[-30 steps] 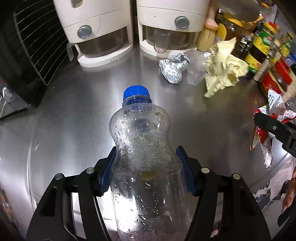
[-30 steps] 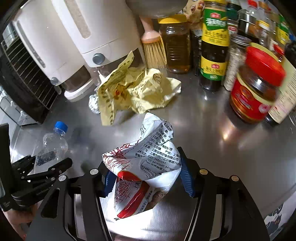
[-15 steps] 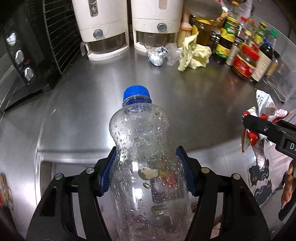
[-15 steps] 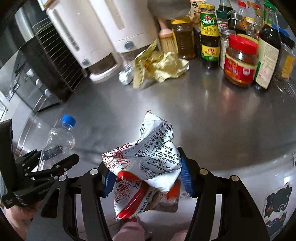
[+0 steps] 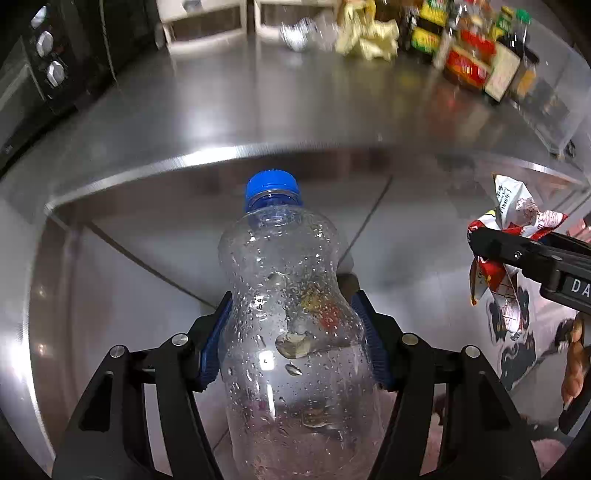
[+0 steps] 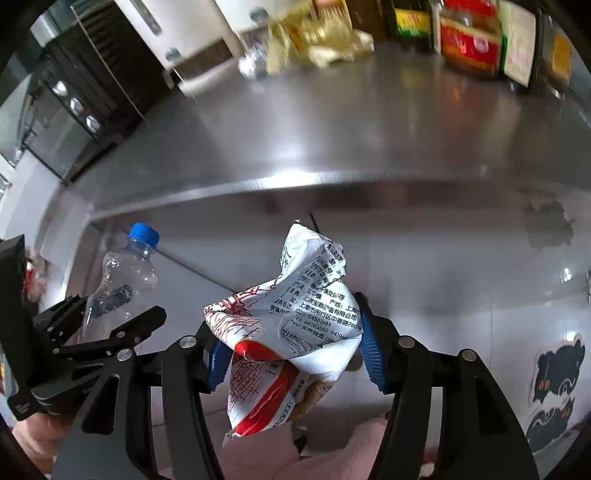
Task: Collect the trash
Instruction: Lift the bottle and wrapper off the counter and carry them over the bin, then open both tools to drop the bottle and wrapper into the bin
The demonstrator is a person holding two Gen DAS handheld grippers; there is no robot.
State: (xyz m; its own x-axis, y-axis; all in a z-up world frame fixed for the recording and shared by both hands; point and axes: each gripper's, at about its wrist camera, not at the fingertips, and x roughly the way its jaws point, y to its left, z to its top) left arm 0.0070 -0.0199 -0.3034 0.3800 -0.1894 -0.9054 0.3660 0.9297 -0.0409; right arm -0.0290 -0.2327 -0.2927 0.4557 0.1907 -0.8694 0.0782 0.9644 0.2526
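Observation:
My left gripper (image 5: 293, 332) is shut on a clear plastic bottle (image 5: 291, 325) with a blue cap, held off the steel counter (image 5: 258, 110), in front of its edge. My right gripper (image 6: 291, 347) is shut on a crumpled white and red snack wrapper (image 6: 291, 325), also held in front of the counter edge. The wrapper shows at the right of the left wrist view (image 5: 513, 229); the bottle shows at the left of the right wrist view (image 6: 125, 280). A yellow crumpled wrapper (image 5: 369, 37) and a foil ball (image 5: 295, 33) lie at the back of the counter.
A black oven (image 5: 44, 66) stands at the left. Sauce bottles and jars (image 5: 472, 59) line the back right. White dispensers (image 6: 192, 40) stand at the back. Below the counter edge are a steel cabinet front (image 6: 443, 266) and cat stickers (image 6: 554, 373).
Both grippers have pulled back from the counter and lowered, past its front edge, still holding the bottle and the wrapper. The counter items now look farther away.

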